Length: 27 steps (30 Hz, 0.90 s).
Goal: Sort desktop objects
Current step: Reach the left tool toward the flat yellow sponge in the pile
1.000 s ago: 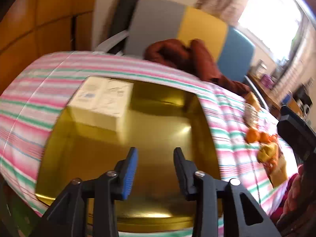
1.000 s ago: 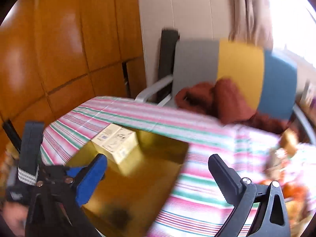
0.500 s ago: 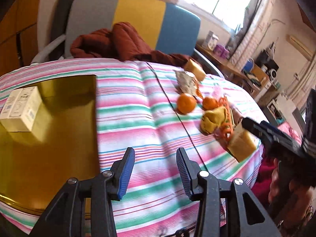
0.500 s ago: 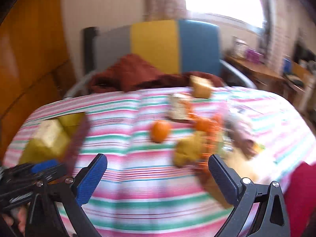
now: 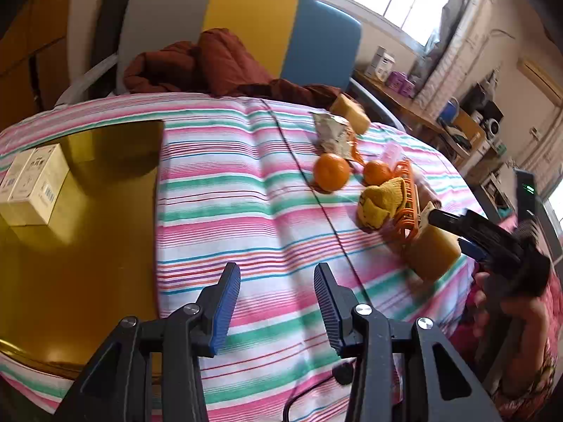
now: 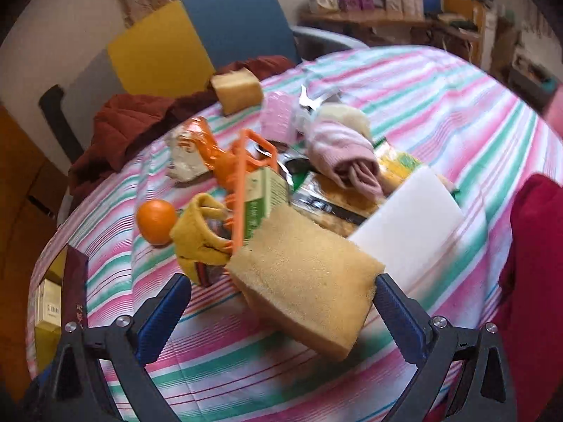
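A gold tray (image 5: 81, 246) lies at the table's left with a cream box (image 5: 33, 183) on it. My left gripper (image 5: 278, 302) is open and empty over the striped cloth beside the tray. My right gripper (image 6: 281, 313) is wide open, its fingers either side of a yellow sponge (image 6: 306, 274), not touching it. Behind the sponge lies a pile: an orange plastic basket (image 6: 242, 172), an orange (image 6: 156, 221), a yellow cloth (image 6: 197, 235), a pink sock (image 6: 341, 154), a white block (image 6: 411, 221). The right gripper (image 5: 468, 235) also shows in the left wrist view by the sponge (image 5: 432, 253).
A second sponge (image 6: 237, 89) and a snack packet (image 5: 332, 133) lie at the far side. Two oranges (image 5: 330, 172) sit mid-table. A chair with a rust jacket (image 5: 211, 66) stands behind the table. A cable (image 5: 306, 394) runs near the front edge.
Both grippers have swung right, away from the gold tray. The right gripper has moved in over the pile and now straddles the yellow sponge. Both stay open.
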Available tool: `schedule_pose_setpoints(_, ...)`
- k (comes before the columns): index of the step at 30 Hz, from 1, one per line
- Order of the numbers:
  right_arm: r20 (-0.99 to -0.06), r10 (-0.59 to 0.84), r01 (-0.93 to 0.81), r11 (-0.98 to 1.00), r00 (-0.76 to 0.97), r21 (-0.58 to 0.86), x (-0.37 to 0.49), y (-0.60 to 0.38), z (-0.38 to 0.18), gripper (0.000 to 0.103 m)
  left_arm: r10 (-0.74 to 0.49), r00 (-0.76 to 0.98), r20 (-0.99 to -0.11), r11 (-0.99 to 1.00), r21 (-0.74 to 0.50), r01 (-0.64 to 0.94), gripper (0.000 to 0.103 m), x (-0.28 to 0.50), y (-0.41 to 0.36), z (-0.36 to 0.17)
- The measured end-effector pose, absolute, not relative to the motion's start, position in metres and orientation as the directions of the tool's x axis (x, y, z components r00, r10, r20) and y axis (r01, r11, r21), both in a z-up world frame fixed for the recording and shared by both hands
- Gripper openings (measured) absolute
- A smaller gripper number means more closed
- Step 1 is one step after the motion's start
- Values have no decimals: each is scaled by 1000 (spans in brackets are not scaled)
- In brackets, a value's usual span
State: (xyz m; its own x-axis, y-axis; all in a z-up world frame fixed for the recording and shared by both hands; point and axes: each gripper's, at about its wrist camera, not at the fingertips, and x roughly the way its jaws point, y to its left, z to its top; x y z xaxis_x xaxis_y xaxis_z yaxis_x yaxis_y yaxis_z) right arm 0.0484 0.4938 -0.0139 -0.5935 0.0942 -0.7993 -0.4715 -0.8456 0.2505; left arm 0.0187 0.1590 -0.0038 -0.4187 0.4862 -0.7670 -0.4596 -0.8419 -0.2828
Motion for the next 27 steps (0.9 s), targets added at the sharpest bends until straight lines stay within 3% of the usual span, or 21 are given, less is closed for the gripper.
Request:
schedule_pose_setpoints(5, -684, -68, -190, -937, -727, 294, 49, 449, 9, 103, 485, -423, -765, -859, -326, -395, 44, 8, 148, -8)
schedule_pose_setpoints(8, -630, -299, 33, -917, -716, 397, 45, 418, 12, 103, 490, -415, -767, -859, -342, -381, 44, 4, 144, -9)
schedule_pose_setpoints(11, -584, -411, 94, -864, -700, 495, 50, 401, 9, 103, 483, -419, -769, -863, -338, -376, 44, 3, 141, -9)
schedule_pose_setpoints(15, -516, -278, -48, -846, -811, 532, 72, 424, 9, 103, 493, -413, -766, -856, -343, -387, 44, 1, 143, -7)
schedule_pose_setpoints(21, -601, -87, -252, -853, -794, 457, 80, 457, 10, 103, 539, -350, -766, -802, -340, -492, 48, -1, 186, 1)
schedule_pose_setpoints(24, -548, -46, -248, -858, -835, 450, 90, 465, 30, 103, 554, -319, -769, -760, -310, -571, 53, 4, 217, 4)
schedule_pose_setpoints(27, -620, 107, -368, -877, -777, 310, 85, 472, 45, 103, 584, -252, -772, -701, -323, -636, 53, 10, 249, 3)
